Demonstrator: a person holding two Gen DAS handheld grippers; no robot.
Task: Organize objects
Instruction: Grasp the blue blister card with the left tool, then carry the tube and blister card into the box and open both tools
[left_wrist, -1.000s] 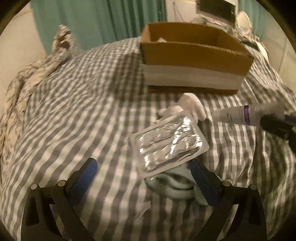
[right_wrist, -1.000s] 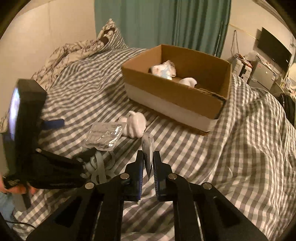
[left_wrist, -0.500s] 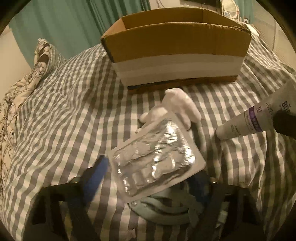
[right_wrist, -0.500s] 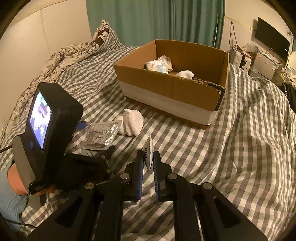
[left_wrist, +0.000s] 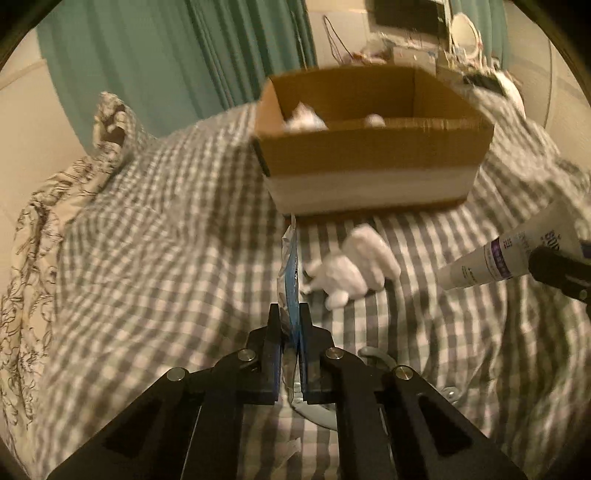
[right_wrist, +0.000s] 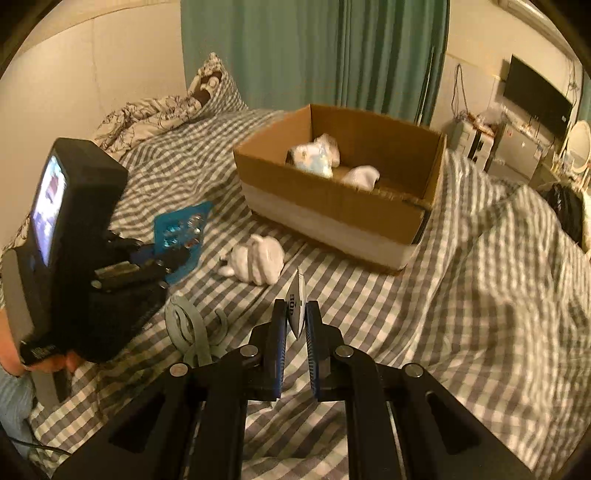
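Note:
My left gripper (left_wrist: 289, 314) is shut on a pill blister pack (left_wrist: 288, 275), held edge-on above the bed; in the right wrist view the pack (right_wrist: 181, 230) shows its blue side. My right gripper (right_wrist: 296, 314) is shut on a white tube with a purple band (right_wrist: 296, 301), which also shows in the left wrist view (left_wrist: 517, 253). A white rolled sock (left_wrist: 354, 267) lies on the checked bedcover before an open cardboard box (left_wrist: 369, 155). The box (right_wrist: 332, 199) holds two white bundles (right_wrist: 317, 155).
A grey strap or mask (right_wrist: 192, 328) lies on the cover near my left gripper. A floral duvet (left_wrist: 48, 206) is bunched at the left. Green curtains (right_wrist: 314, 48) hang behind. A TV (right_wrist: 535, 98) and shelves stand at the far right.
My left gripper has closed on the blister pack and lifted it off the bed, turning it on edge. My right gripper still holds the tube, a little higher.

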